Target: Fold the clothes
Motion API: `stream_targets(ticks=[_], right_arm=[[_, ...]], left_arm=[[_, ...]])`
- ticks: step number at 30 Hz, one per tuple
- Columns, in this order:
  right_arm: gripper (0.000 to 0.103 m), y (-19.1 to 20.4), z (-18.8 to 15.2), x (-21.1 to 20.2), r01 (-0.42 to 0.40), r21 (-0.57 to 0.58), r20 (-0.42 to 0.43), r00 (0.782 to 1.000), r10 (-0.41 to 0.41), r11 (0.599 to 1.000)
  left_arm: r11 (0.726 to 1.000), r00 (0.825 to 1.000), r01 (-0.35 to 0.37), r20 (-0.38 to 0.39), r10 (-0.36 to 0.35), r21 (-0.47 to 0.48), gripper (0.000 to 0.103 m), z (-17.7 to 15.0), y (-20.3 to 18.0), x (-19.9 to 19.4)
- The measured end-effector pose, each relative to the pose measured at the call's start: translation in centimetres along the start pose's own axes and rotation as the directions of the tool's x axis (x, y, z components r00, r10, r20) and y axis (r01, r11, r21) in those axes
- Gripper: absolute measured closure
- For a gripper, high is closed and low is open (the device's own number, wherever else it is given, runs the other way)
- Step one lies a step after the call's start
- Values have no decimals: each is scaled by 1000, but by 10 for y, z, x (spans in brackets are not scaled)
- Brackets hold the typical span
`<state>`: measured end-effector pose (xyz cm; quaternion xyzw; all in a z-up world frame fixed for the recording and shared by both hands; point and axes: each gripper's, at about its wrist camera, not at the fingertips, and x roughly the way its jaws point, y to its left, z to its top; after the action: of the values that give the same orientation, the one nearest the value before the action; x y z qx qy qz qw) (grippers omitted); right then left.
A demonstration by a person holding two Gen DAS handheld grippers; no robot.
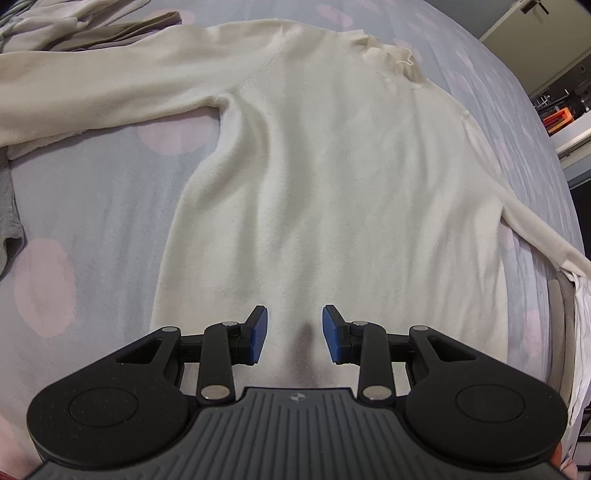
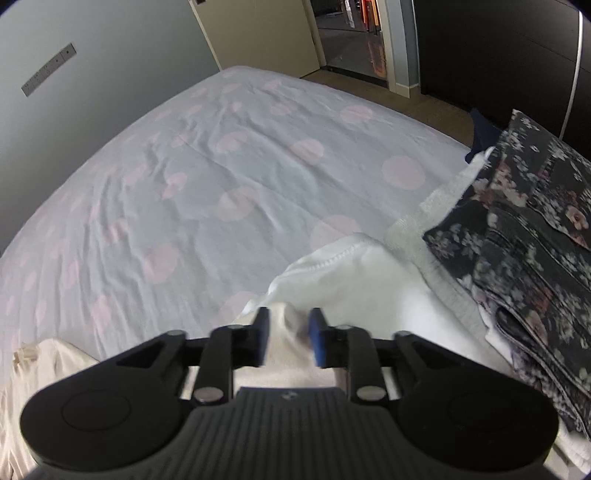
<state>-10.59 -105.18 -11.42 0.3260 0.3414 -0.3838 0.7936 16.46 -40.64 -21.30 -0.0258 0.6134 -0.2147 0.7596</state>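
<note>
Sweater (image 1: 325,192), cream and long-sleeved, lies spread flat on the bed (image 1: 92,221) right under your left hand-held gripper (image 1: 294,334). That gripper hangs over the hem end of the body with its jaws apart, blue pads (image 1: 258,332) showing on both sides and nothing between them; a small shadow sits on the knit in the gap. From there the body runs up toward 12 o'clock, gently creased. One sleeve stretches out toward 9 o'clock, the other trails toward 4 o'clock to the edge of the bed. The ruffled collar (image 1: 395,61) sits at about 1 o'clock, far end. A grey garment (image 1: 9,221) lies at the 9 o'clock edge, and a heap of pale and brown clothes (image 1: 92,26) at 11 o'clock.

Over on your right hand-held gripper (image 2: 288,338), the view is a little blurred. Its jaws stand partly apart with a fold of cream fabric (image 2: 288,354) rising between the pads; whether they pinch it, you cannot tell from here. Just beyond at 1 o'clock lies a white garment (image 2: 354,280) with a stitched edge, and at 3 o'clock a dark floral garment (image 2: 524,240) rests on top of it. The dotted bedsheet (image 2: 221,166) stretches away to 12 o'clock, with a doorway (image 2: 351,37) far behind.
</note>
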Motion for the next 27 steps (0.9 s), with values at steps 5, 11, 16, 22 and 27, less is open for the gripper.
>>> stream_targets(ticks=[5, 11, 16, 22, 27], right_arm=[[69, -13, -16, -6, 2, 20, -5, 1000, -2, 1000], [94, -23, -32, -8, -57, 125, 7, 998, 56, 990], [97, -19, -25, -29, -130, 187, 66, 991, 120, 974], [98, -15, -29, -57, -147, 178, 86, 987, 133, 973], [98, -13, -38, -77, -145, 160, 89, 987, 132, 976]], left_arm=[[1000, 1000, 4, 9, -4, 6, 73, -4, -3, -7], [1000, 1000, -2, 26, 1, 4, 73, -9, -4, -20], [1000, 999, -1, 50, 1, -2, 73, -12, -4, -32], [1000, 998, 20, 67, -20, 2, 73, -16, -7, -39], [1000, 997, 30, 72, -30, 5, 73, -18, -6, -43]])
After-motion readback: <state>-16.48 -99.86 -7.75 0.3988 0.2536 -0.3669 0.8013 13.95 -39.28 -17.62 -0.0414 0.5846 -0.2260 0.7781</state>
